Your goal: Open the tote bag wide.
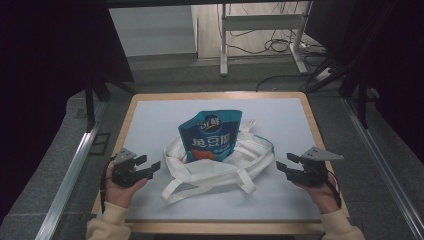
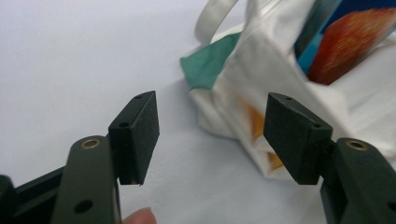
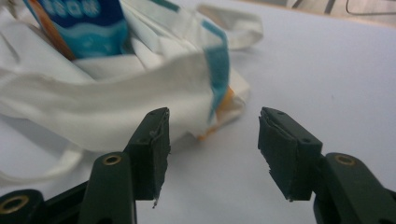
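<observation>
High view is showing you sitting at the table [image 1: 150,107] with a white tote bag [image 1: 210,167] lying near the middle of the pale mat, a blue snack pouch [image 1: 210,135] standing up out of its open mouth. Your left gripper [image 1: 148,167] is resting just beside the bag's left edge, jaws spread apart and gripping nothing. Your right gripper [image 1: 283,166] is sitting just off the bag's right side, jaws likewise parted and empty. In the left gripper view the bag's corner is lying just beyond the open jaws, and in the right gripper view the bag's teal-trimmed corner is lying ahead of them, not touching either.
</observation>
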